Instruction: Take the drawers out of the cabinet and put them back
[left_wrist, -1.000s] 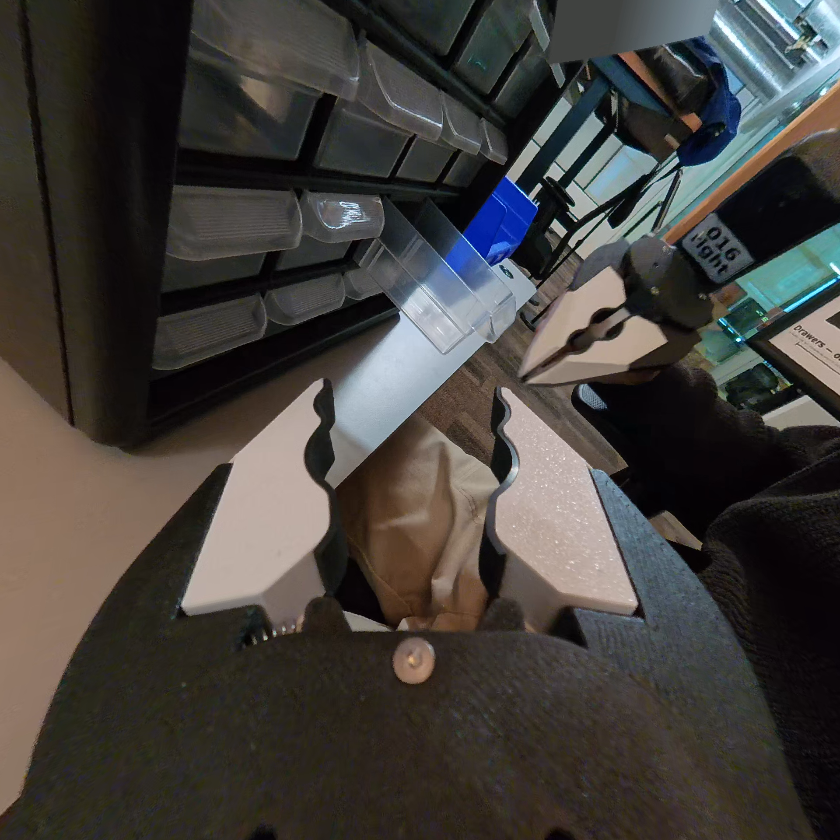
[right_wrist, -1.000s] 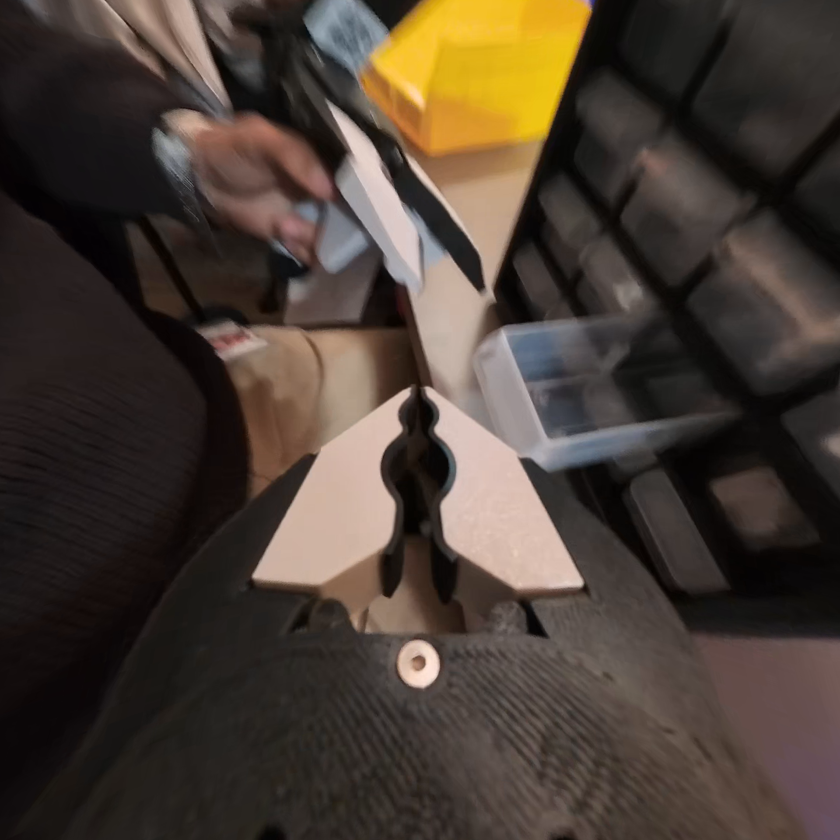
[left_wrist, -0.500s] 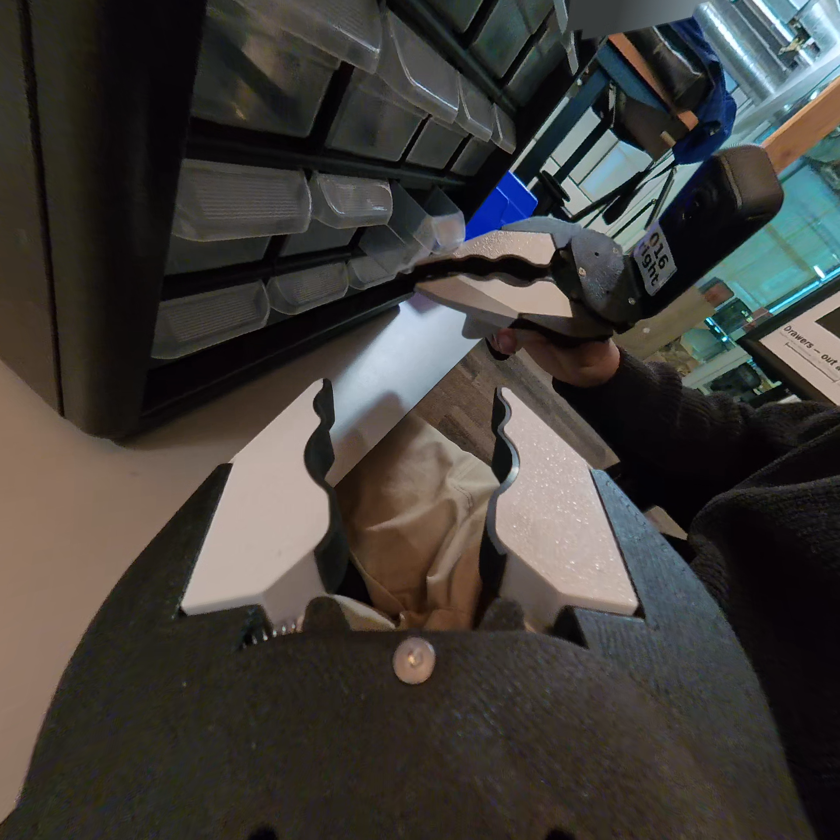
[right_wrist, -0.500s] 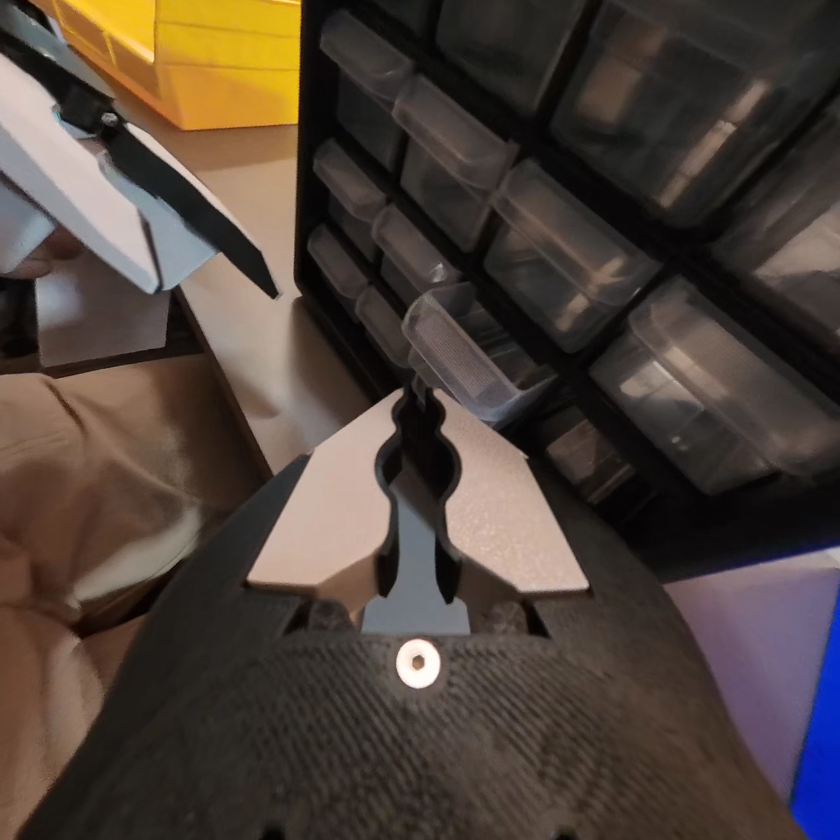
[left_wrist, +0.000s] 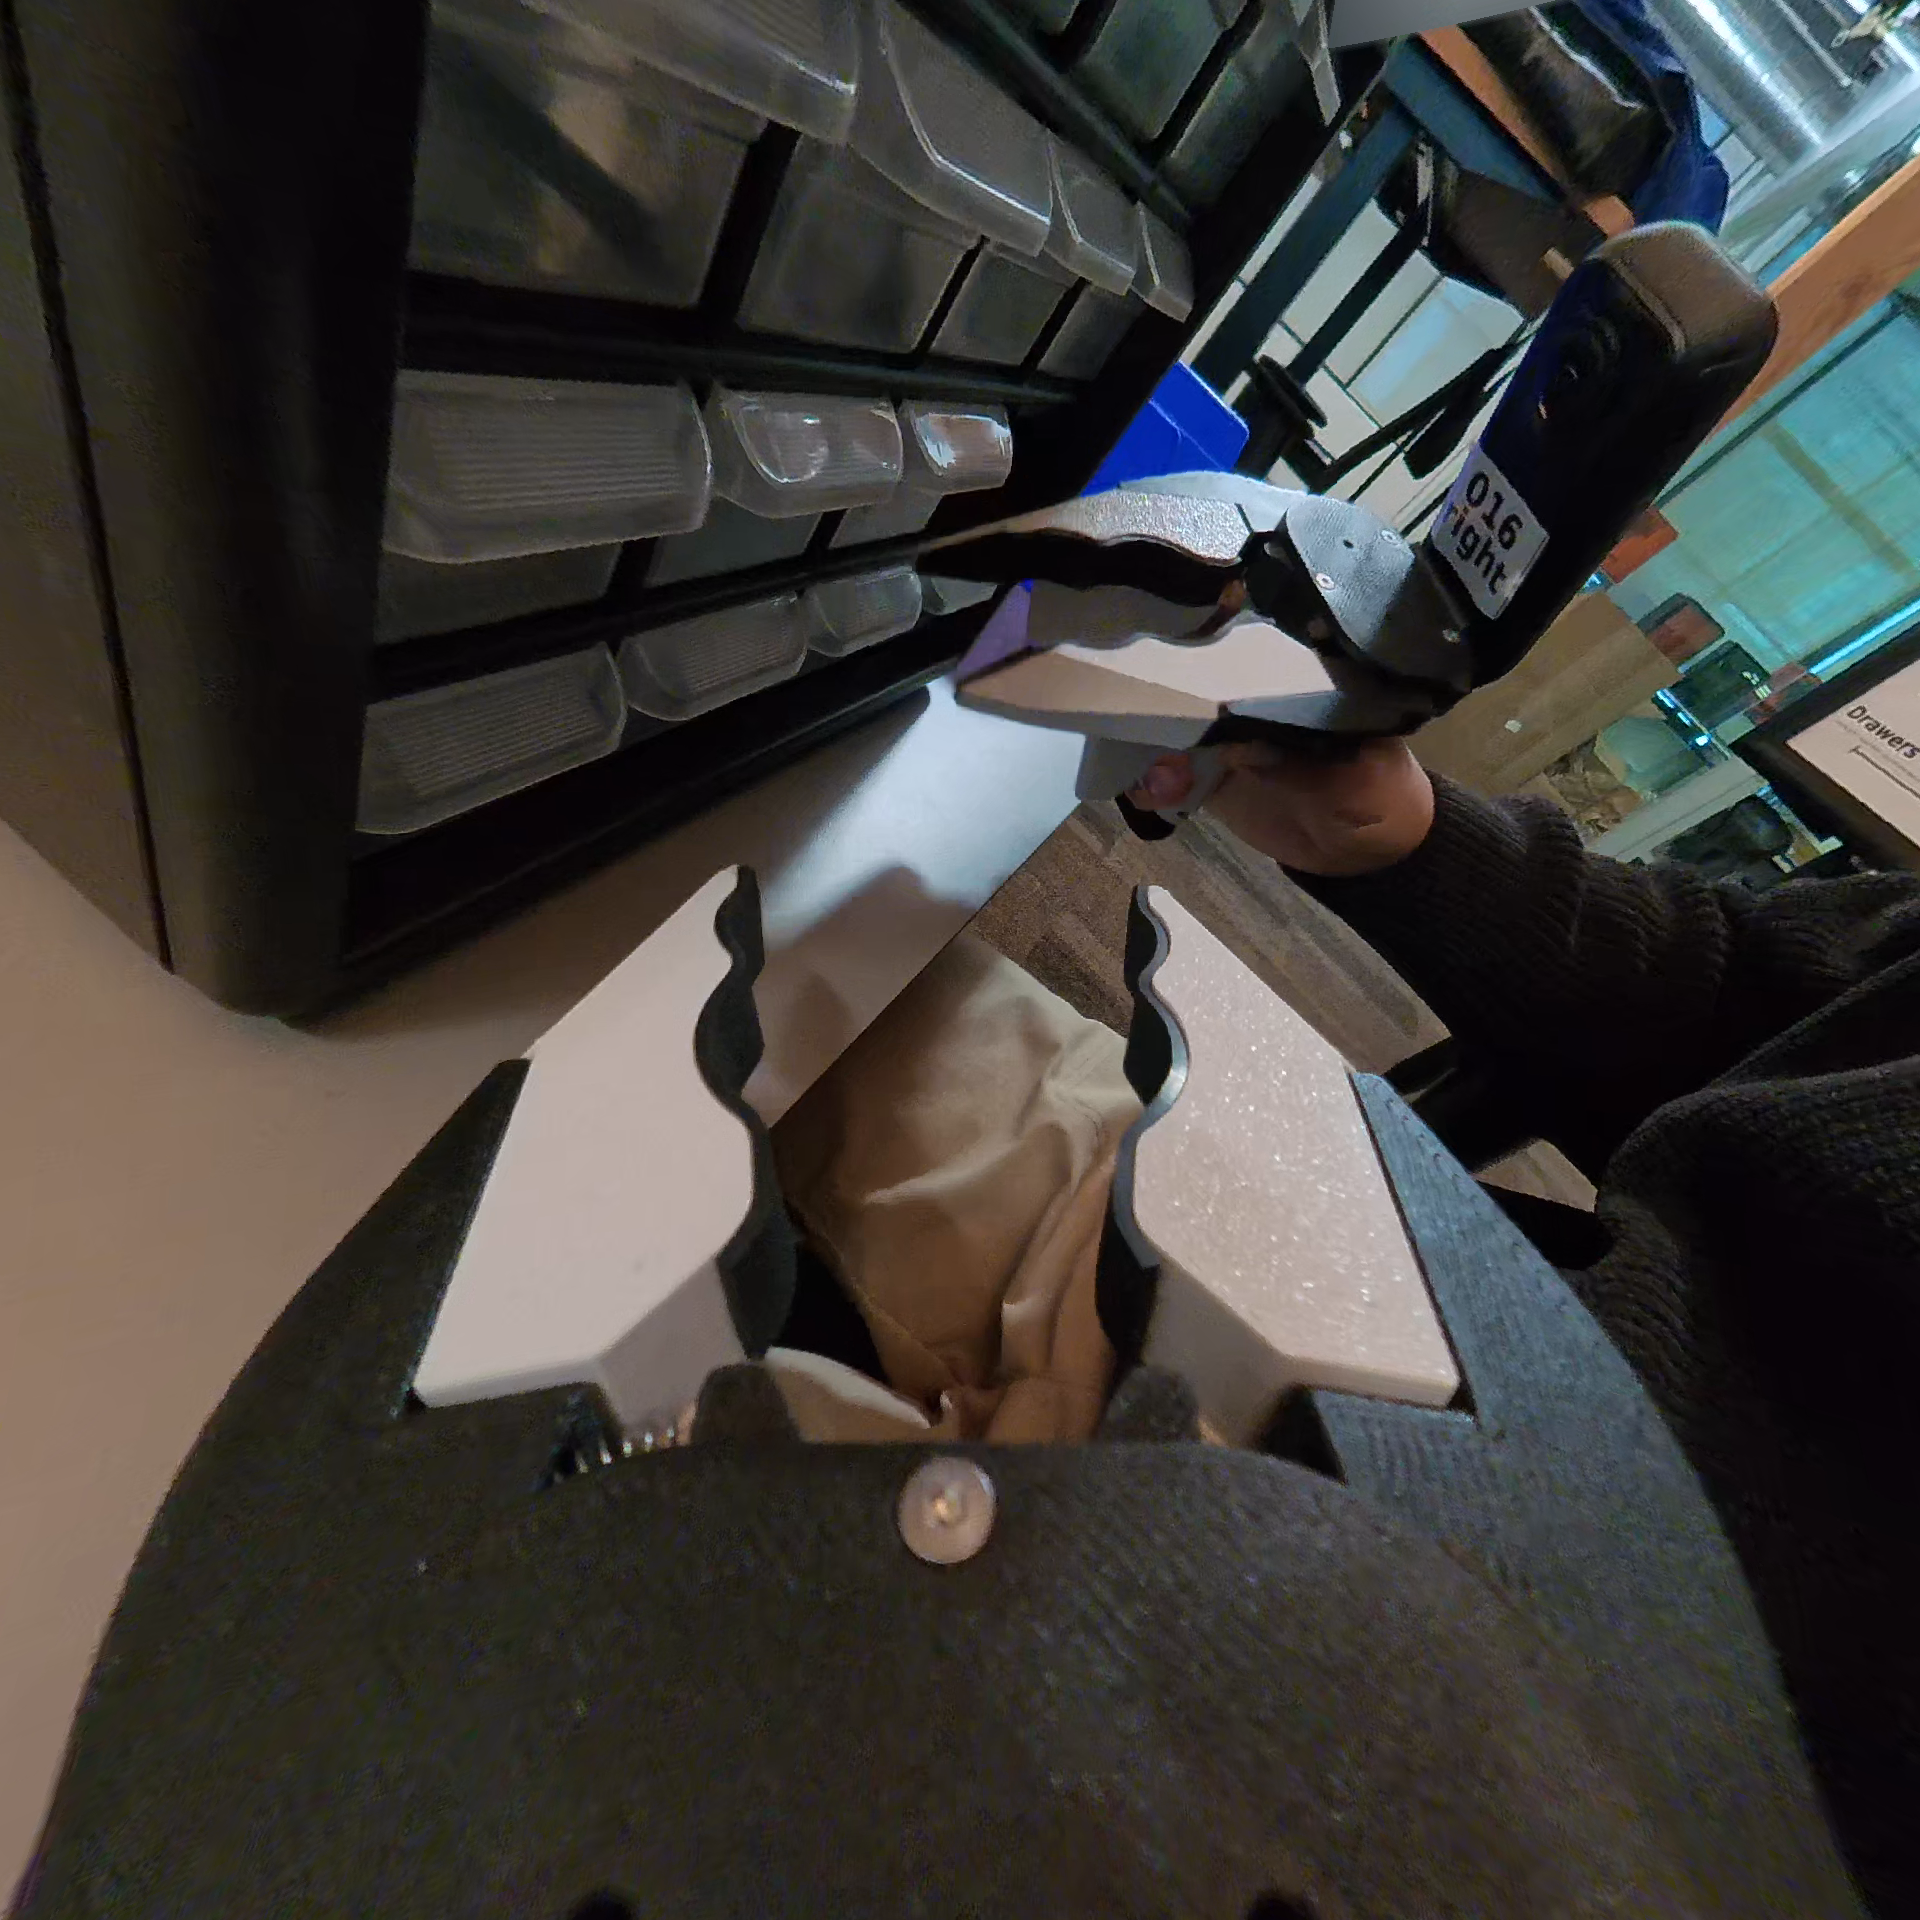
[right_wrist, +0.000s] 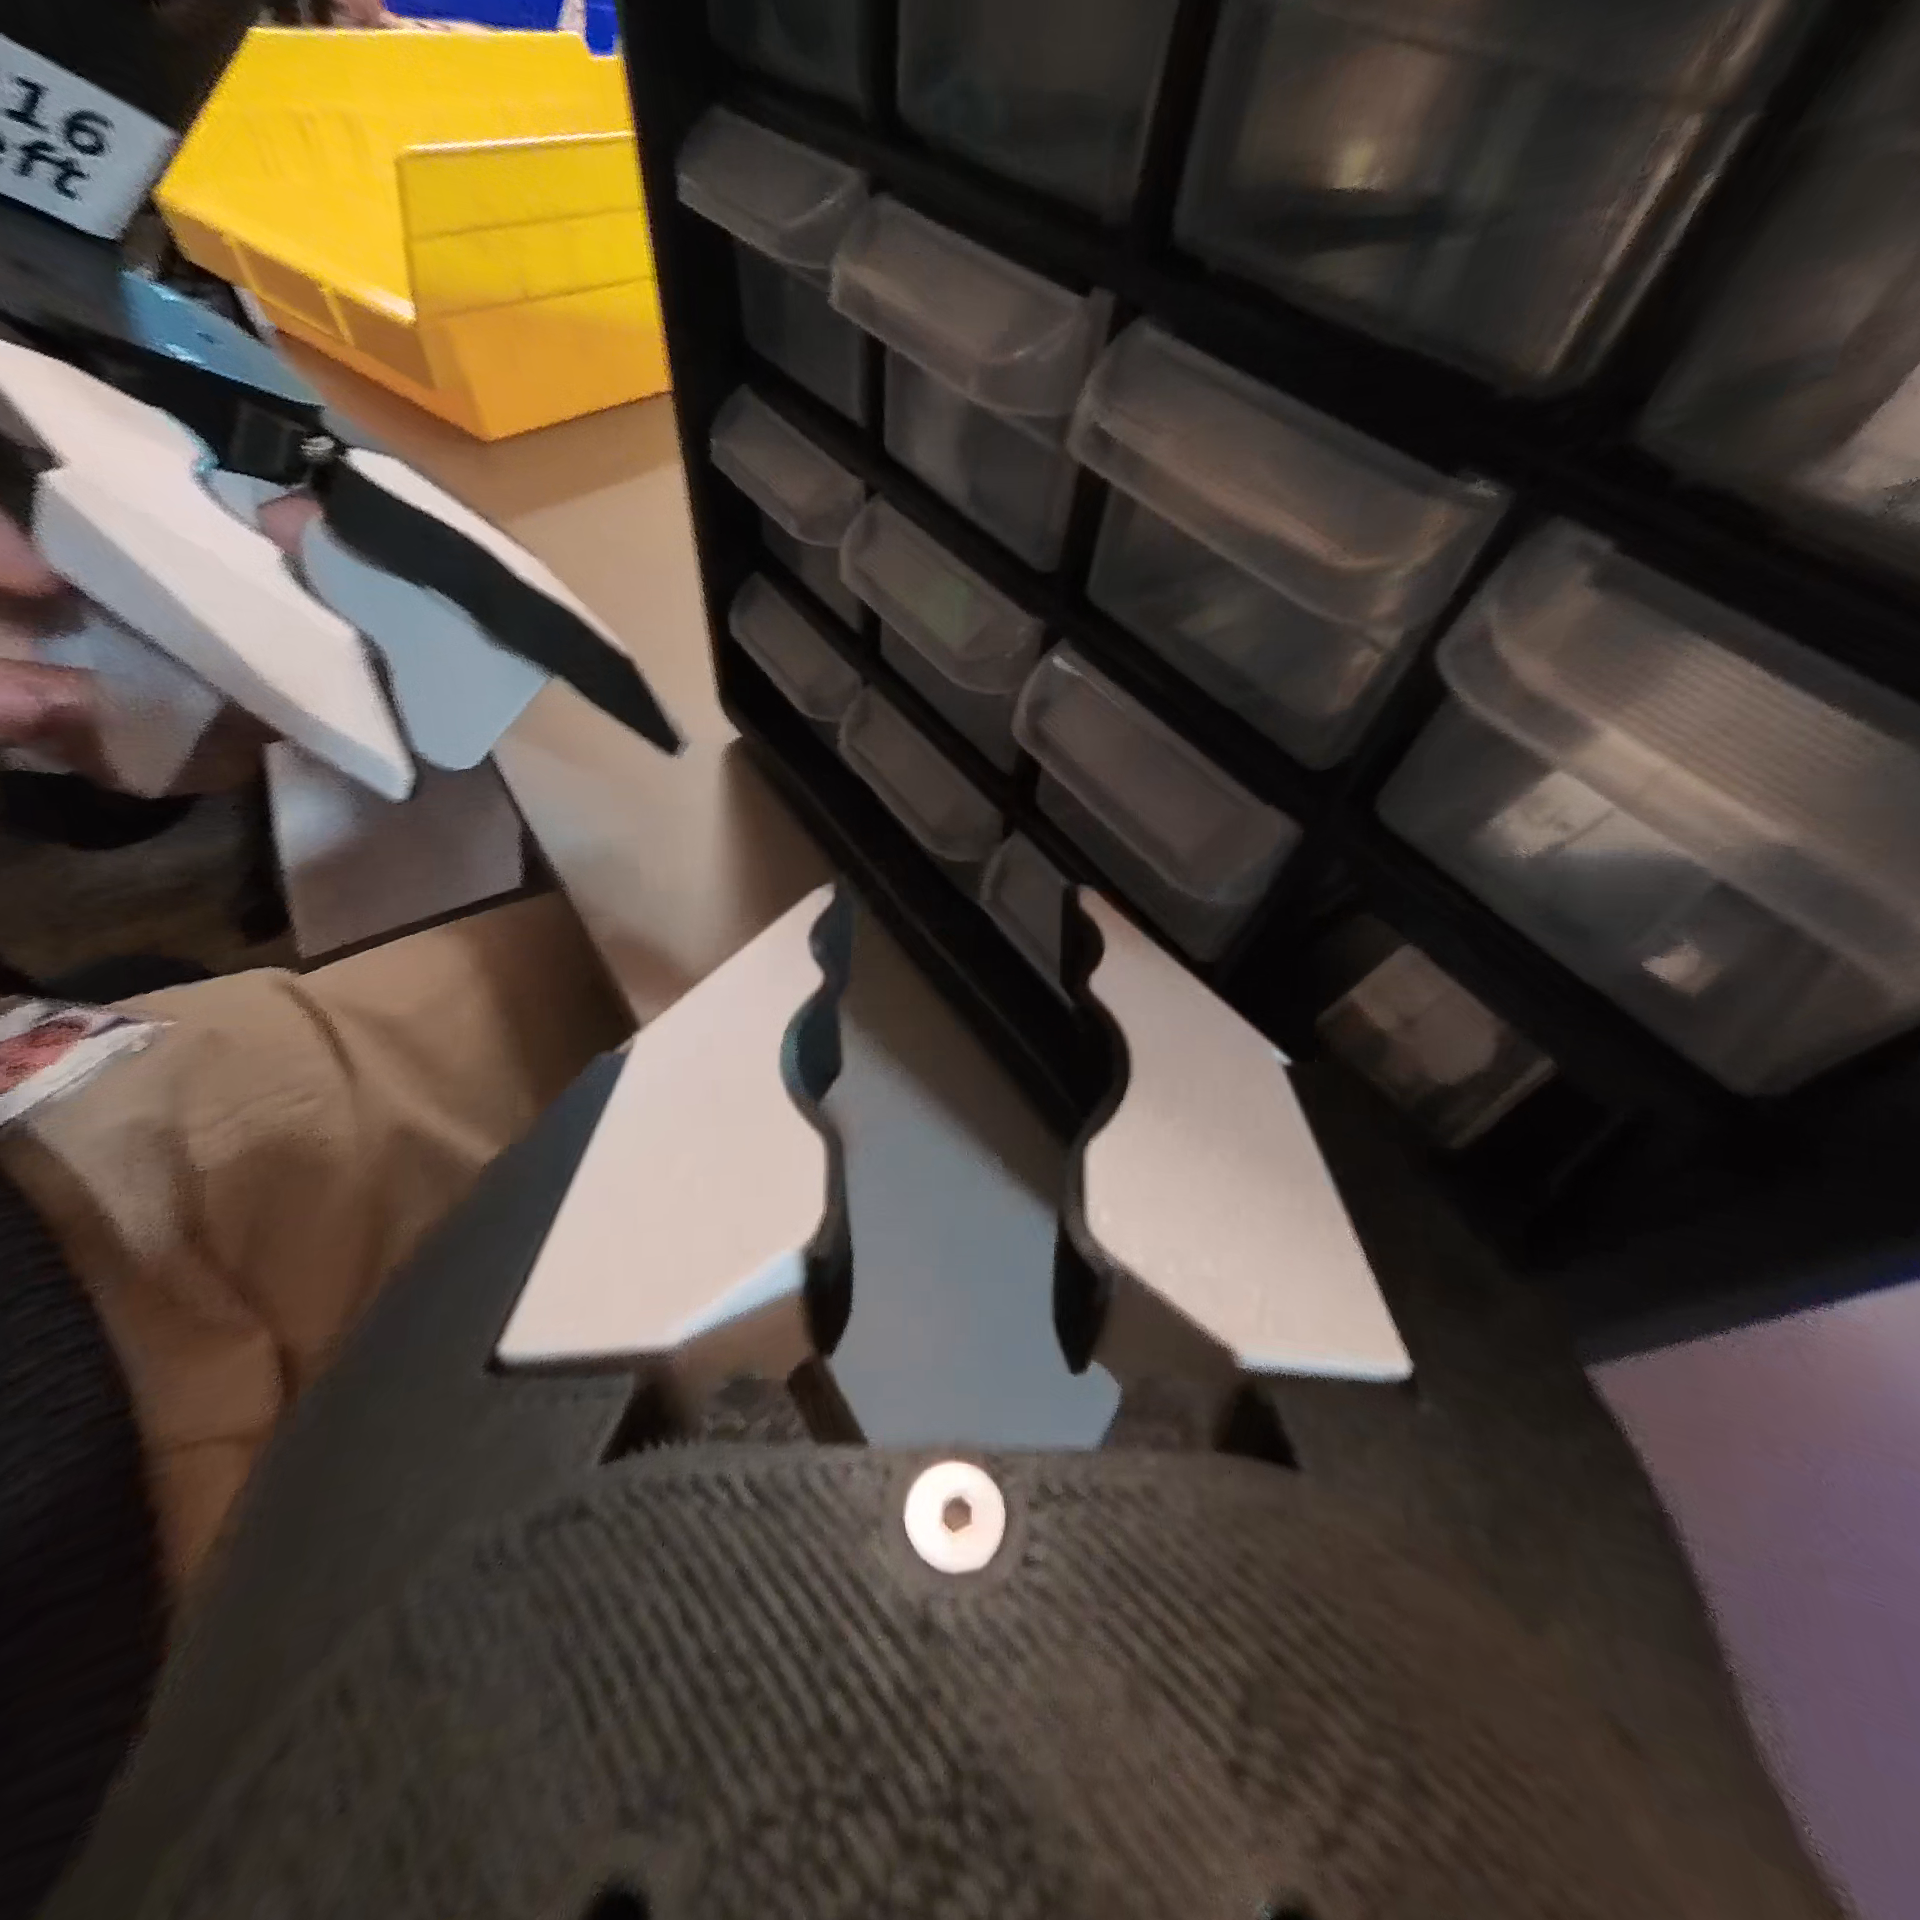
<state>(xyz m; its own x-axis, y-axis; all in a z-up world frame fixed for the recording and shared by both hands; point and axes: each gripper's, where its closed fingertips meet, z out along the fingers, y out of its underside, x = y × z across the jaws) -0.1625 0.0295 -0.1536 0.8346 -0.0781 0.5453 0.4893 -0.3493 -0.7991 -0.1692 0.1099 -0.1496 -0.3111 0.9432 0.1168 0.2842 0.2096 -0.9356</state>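
Currently left gripper (left_wrist: 940, 997) idles off the table (left_wrist: 156, 1122) edge, jaws apart, empty. Cabinet (right_wrist: 1091, 623) stands on the table; its clear drawers (left_wrist: 540, 468) all look seated. Right gripper (right_wrist: 951, 997) sits at the bottom row, jaws apart, holding nothing. Drawers look like light, stiff, slick thin plastic, so pinch the protruding front lip squarely and pull straight out.

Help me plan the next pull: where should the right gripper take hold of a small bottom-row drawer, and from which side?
Grip the drawer's protruding clear handle lip, coming straight at the cabinet front with one finger above and one below. The lip juts out as a wide, thin ledge; the drawer sides sit hidden in their slots. The right gripper is open and empty.
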